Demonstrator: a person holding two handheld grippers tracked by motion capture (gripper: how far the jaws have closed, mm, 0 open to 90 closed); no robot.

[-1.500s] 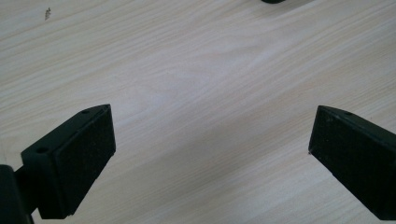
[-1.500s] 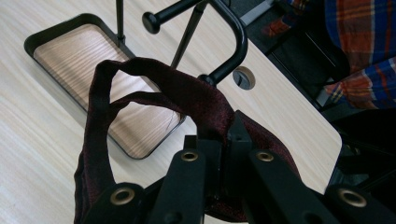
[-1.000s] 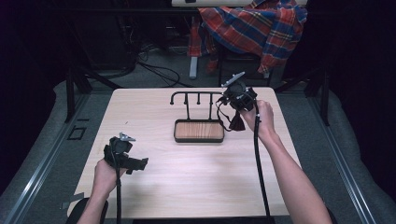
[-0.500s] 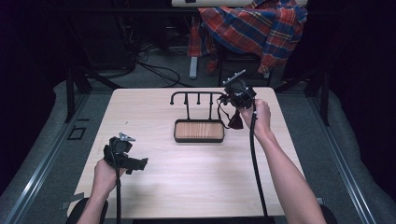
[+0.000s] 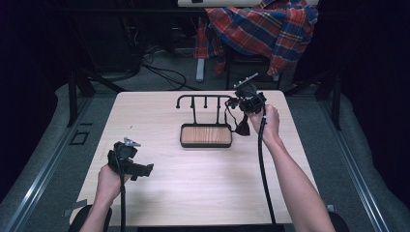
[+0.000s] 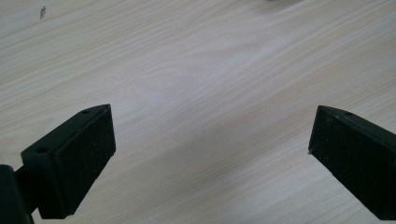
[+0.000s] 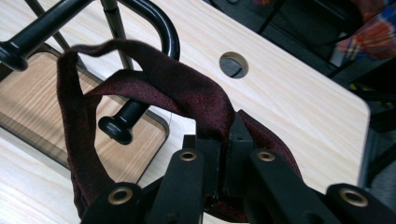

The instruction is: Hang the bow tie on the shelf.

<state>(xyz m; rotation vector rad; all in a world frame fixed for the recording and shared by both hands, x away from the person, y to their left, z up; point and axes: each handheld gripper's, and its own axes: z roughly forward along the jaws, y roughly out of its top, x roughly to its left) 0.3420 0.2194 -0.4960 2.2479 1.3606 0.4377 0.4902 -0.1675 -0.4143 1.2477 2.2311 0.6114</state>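
Two tools: right tool [image 7: 223,140] is clamped on a dark red cloth [image 7: 154,88] at the black rack [image 5: 203,102]; left tool [image 6: 210,154] is held spread above the desk [image 6: 201,70].

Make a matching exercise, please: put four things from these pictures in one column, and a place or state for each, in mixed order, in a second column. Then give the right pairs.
Things:
1. left gripper
2. right gripper
3. plaid shirt
4. rack

Places or states:
A. stands on the middle of the table
B. shut on a dark red cloth
C. lies behind the table's far edge
D. open above bare wood

Pairs: 1-D, 2-B, 3-C, 4-A
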